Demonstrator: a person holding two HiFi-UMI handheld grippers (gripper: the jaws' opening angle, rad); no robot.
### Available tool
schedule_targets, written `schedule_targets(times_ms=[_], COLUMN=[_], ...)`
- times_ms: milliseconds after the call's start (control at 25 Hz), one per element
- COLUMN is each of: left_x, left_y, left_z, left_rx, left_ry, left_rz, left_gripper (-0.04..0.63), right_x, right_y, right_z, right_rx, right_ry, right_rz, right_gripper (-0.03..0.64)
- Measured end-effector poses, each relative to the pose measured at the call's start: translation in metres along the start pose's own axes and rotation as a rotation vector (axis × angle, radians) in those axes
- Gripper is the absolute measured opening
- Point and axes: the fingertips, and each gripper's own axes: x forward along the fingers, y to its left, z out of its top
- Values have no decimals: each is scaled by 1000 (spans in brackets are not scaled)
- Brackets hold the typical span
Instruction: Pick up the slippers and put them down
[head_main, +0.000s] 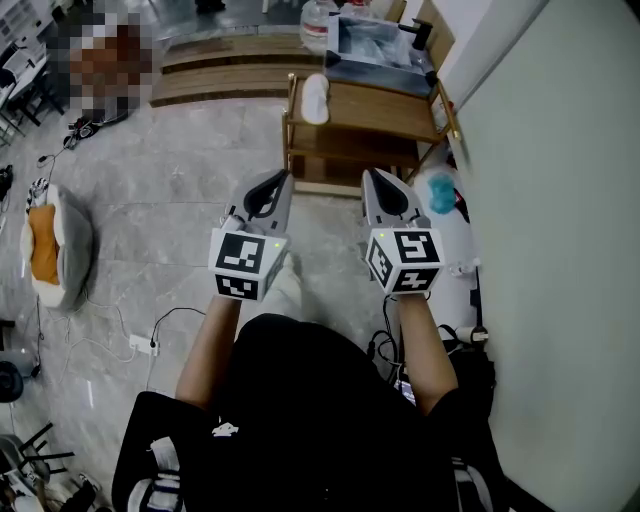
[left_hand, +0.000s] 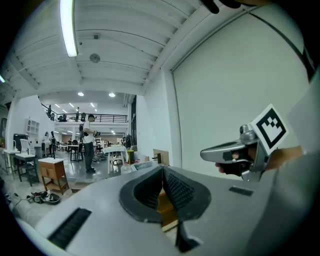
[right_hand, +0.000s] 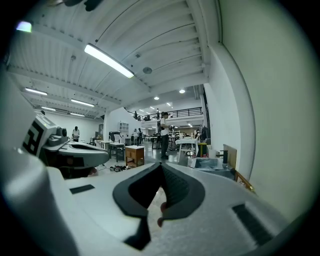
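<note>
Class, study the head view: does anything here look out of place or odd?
One white slipper lies alone on top of the wooden shelf unit, at its left end. It looks odd because footwear sits on furniture, with no partner beside it.

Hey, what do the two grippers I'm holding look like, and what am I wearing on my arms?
The left gripper and right gripper have light grey, tapered shells. Each carries a white cube with black square markers at its rear. Their fingers are lined with dark ribbed pads. You wear a black top; no sleeves cover the forearms.
</note>
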Motion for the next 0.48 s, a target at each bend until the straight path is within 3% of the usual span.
schedule_targets(times_ms=[480], left_x=[62], left_y=[17], left_z=[-1], left_rx=[-11], left_ry=[12], left_rz=[-13], left_gripper=[6], right_x=[49], right_y=[-34], right_z=[-2], right_rx=[6], right_ry=[18], right_rz=[2], right_gripper=[-2])
